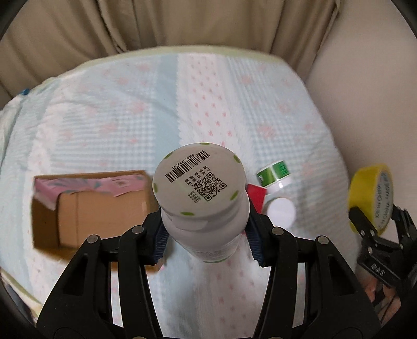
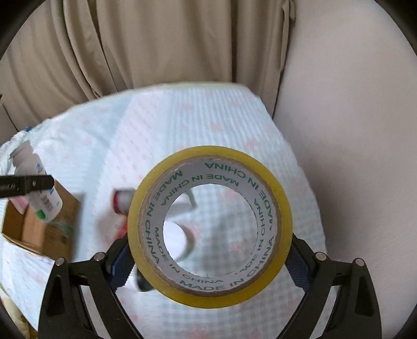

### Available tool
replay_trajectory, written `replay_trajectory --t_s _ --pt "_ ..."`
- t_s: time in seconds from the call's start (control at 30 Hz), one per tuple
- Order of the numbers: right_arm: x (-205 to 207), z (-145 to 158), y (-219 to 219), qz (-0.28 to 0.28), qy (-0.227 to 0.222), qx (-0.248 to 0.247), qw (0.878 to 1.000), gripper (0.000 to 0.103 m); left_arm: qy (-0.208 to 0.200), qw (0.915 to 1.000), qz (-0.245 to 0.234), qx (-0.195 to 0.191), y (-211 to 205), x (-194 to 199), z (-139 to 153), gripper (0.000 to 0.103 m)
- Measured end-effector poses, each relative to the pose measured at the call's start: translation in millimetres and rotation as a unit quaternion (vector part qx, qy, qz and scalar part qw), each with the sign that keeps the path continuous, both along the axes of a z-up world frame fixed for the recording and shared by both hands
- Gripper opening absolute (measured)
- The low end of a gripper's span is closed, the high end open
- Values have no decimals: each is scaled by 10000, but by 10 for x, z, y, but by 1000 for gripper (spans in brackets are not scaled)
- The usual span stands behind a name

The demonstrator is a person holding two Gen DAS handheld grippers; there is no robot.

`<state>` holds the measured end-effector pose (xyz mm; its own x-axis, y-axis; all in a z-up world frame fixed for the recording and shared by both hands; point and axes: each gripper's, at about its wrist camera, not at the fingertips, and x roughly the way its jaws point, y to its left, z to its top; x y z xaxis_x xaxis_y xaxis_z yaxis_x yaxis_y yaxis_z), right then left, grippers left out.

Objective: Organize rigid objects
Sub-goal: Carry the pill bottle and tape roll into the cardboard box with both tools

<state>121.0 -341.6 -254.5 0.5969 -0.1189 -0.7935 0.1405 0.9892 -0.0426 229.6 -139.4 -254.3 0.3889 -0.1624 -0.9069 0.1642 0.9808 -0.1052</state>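
Note:
My left gripper [image 1: 204, 234] is shut on a white bottle [image 1: 200, 187] with a barcode on its base, held above the bed; the bottle also shows in the right wrist view [image 2: 39, 190]. My right gripper [image 2: 208, 258] is shut on a yellow tape roll [image 2: 208, 224], held in the air; the roll also shows at the right of the left wrist view [image 1: 370, 193]. An open cardboard box [image 1: 86, 208] with a pink packet [image 1: 88, 186] inside lies on the bed at left; the box also shows in the right wrist view [image 2: 41, 234].
A green-labelled white bottle [image 1: 278, 187] and a red item [image 1: 256, 195] lie on the pale blue and pink bedspread [image 1: 208, 91]. Beige curtains [image 1: 156, 23] hang behind the bed. A plain wall [image 2: 351, 130] is at right.

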Motion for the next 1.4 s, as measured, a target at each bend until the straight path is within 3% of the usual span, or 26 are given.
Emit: replay_trajectory --t_s 0.13,0.33,0.43,0.67,0.93,1.1,1.4 --pt "29 455 277 313 -225 60 9992 95 -243 9995 168 -68 350 -217 476 47" --pt "96 940 882 808 -440 98 9957 95 -495 9975 465 -169 995 -356 845 47" --pt "142 1036 1301 999 -457 153 9938 95 -548 9968 546 -191 1429 -386 923 47" --pt "194 1047 2285 1033 -340 381 9933 95 -402 9984 343 -195 2336 -276 765 47" --pt "353 519 3199 752 113 764 9942 95 132 9996 -178 175 3149 127 158 47" --pt "545 1 3569 713 554 627 9939 95 570 9962 -535 393 3234 364 -373 47" --pt "833 -964 3768 1346 1244 197 9829 95 1301 9835 -999 760 3101 631 -1318 47"
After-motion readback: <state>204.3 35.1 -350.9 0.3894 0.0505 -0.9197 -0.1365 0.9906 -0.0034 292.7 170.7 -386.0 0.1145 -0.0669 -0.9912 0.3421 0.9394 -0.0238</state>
